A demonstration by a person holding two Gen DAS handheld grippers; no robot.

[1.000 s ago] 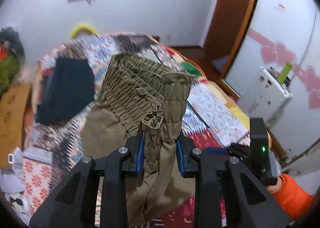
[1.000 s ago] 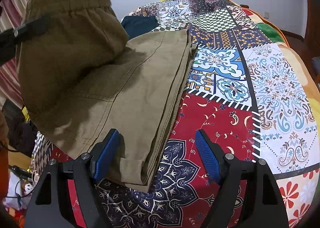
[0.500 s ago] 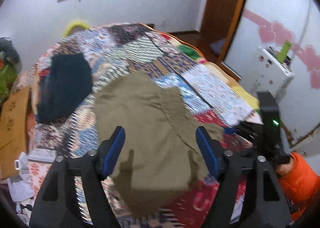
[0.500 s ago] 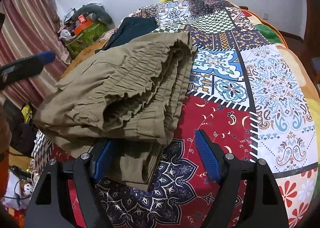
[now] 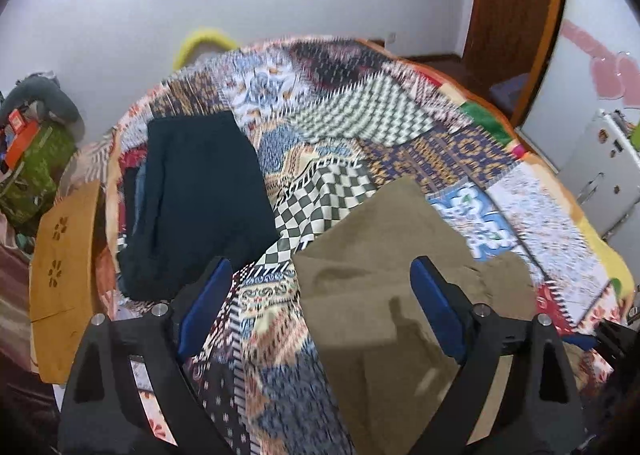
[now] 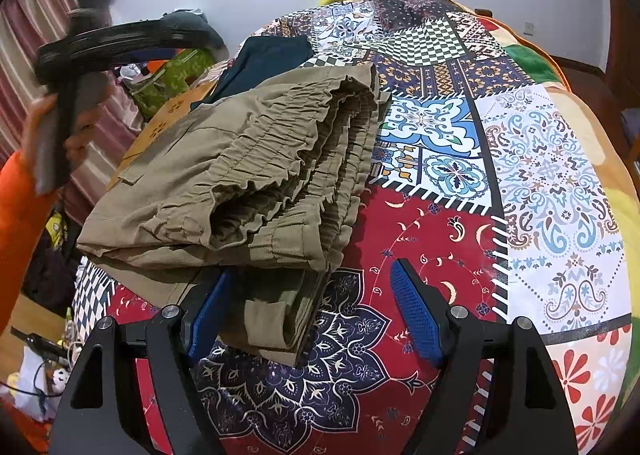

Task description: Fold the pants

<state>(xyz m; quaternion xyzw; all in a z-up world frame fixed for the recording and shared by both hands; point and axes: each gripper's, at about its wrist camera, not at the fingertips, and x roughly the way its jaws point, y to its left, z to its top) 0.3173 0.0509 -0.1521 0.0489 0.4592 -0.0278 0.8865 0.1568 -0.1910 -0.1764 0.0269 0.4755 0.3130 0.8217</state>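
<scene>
- The olive pants are seen lying folded on the patchwork bedspread, the gathered elastic waistband on top and turned toward the right wrist camera.
- The left gripper is held above the bed with its jaws spread wide; they have just been opening, and nothing is gripped between them. Only bedspread and one edge of the pants are seen below the gap.
- In the right wrist view the left gripper is seen blurred at the upper left, held by a hand with an orange sleeve.
- The right gripper is held with jaws well apart; the near corner of the pants lies between them, but no pad is seen pressing on the cloth.
- A dark folded garment lies on the bed beyond the pants.
</scene>
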